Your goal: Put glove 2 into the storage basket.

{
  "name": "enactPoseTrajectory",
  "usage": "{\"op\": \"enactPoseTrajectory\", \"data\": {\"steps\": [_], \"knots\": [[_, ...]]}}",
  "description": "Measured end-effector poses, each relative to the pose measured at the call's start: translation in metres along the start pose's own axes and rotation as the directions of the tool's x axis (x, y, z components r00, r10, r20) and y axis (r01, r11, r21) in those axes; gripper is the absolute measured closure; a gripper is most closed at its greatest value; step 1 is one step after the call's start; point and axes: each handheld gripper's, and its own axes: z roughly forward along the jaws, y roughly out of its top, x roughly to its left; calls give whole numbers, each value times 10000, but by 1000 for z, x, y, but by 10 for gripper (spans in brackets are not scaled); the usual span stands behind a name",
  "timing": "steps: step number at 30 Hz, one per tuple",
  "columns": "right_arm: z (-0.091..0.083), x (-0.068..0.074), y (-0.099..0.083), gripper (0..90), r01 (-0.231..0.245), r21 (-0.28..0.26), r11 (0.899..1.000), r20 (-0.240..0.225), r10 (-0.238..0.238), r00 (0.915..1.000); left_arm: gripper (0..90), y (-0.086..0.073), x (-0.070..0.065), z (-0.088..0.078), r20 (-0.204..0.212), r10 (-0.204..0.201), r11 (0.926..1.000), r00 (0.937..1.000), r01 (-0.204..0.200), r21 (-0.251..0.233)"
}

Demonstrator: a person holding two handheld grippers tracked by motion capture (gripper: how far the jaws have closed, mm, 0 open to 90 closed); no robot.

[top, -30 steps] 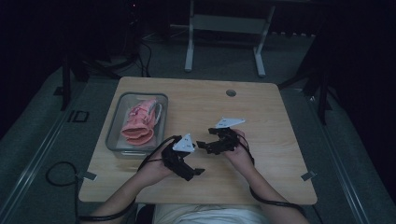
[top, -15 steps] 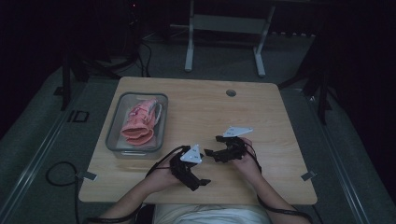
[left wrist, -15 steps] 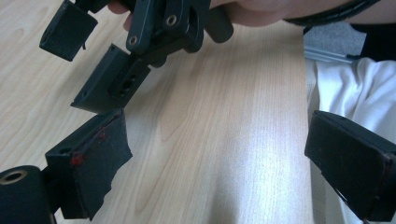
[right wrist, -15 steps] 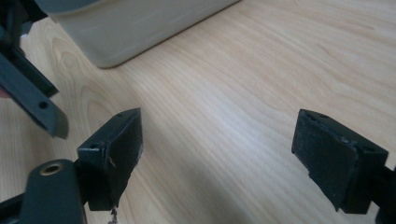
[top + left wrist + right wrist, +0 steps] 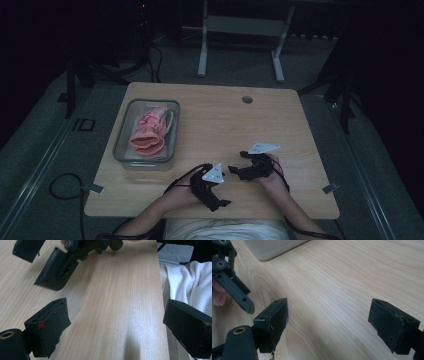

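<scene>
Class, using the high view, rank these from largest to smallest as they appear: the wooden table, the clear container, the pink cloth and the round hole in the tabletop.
1. wooden table
2. clear container
3. pink cloth
4. round hole

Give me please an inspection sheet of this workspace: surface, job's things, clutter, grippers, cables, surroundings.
Surface: wooden table, bare wood, round hole near the far edge.
Job's things: pink cloth bunched inside a clear bin at the table's left.
Clutter: nothing seen.
Grippers: left hand-held gripper open, empty, near the front edge; right hand-held gripper open, empty, beside it. Both low over bare wood.
Cables: one black cable loops on the floor at left.
Surroundings: dark room, grey floor, metal stand behind the table.
</scene>
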Motion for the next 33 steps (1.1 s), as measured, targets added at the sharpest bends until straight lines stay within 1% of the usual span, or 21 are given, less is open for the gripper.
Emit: {"op": "enactPoseTrajectory", "data": {"steps": [3, 4, 8, 10, 14, 17, 19, 20, 22, 25, 29, 33], "knots": [[-3, -1, -4, 164, -9, 16, 10000, 3, 9, 10000, 60, -1, 0, 2, 6, 62, 10000, 10000, -62, 60], [-4, -1, -6, 164, 2, 50, 10000, 59, -2, 10000, 60, -2, 0, 4, -81, 59, 9999, 9999, -58, 121], [-7, -2, -15, 164, -26, 176, 9998, 84, 24, 10000, 60, -5, 0, 7, -53, -74, 9999, 10000, 74, 83], [-9, -2, -18, 164, 111, 229, 9997, 142, -114, 9998, 60, -5, 1, 7, -91, -10, 9998, 10000, 12, 186], [-13, -2, -23, 165, 156, 184, 9997, 232, -160, 9996, 60, -7, 3, 7, -50, -165, 9998, 9999, 166, 121], [-16, -2, -27, 164, 311, 225, 9993, 309, -318, 9990, 60, -8, 2, 8, -68, -119, 9997, 9999, 120, 221], [-18, -3, -30, 165, 355, 291, 9989, 370, -366, 9986, 60, -9, 2, 9, 45, -182, 9996, 9998, 181, 236], [-19, -4, -32, 164, 377, 293, 9989, 429, -389, 9983, 60, -9, 2, 10, 34, -169, 9995, 9999, 168, 282], [-20, -5, -33, 164, 352, 231, 9991, 407, -361, 9985, 60, -10, 2, 10, -7, -109, 9995, 9999, 109, 304], [-22, -5, -34, 165, 374, 108, 9992, 459, -378, 9982, 60, -10, 2, 10, 8, -170, 9996, 9999, 169, 239], [-22, -5, -34, 165, 454, 138, 9989, 548, -461, 9974, 60, -12, 1, 10, 49, -144, 9994, 9999, 143, 307], [-22, -6, -35, 165, 376, 74, 9993, 600, -379, 9975, 60, -11, 1, 10, 70, -127, 9995, 9999, 125, 292]]}}
